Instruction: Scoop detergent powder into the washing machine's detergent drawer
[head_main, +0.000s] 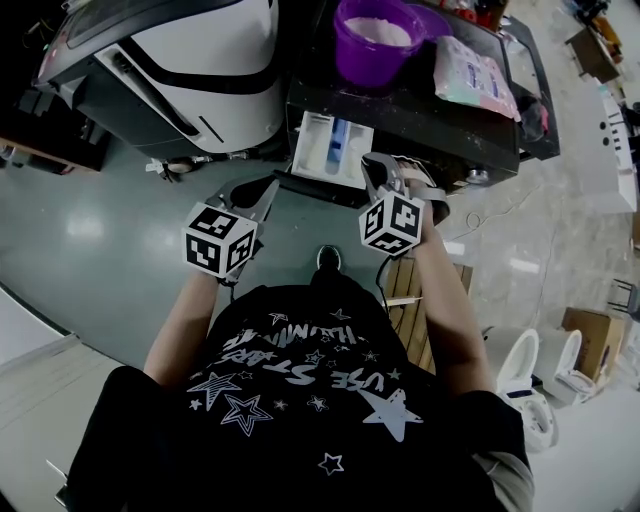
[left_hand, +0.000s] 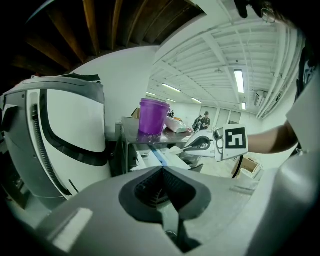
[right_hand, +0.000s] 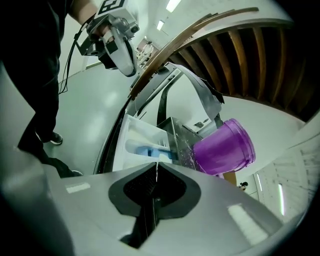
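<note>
The white detergent drawer (head_main: 330, 148) is pulled out of the dark washing machine (head_main: 440, 120); a blue insert (right_hand: 149, 150) sits in it. A purple tub (head_main: 375, 40) of white powder stands on the machine's top. My right gripper (head_main: 378, 172) is just right of the drawer, shut on a thin white spoon (left_hand: 175, 149) whose bowl points toward the drawer; in the right gripper view the spoon (right_hand: 157, 169) shows only edge-on. My left gripper (head_main: 263, 198) hangs left of the drawer, shut with nothing in it.
A large white appliance (head_main: 180, 60) stands to the left. A printed bag (head_main: 475, 75) lies on the machine's top right of the tub. A wooden slatted stand (head_main: 410, 300), toilets (head_main: 530, 370) and a cardboard box (head_main: 590, 335) are at the right.
</note>
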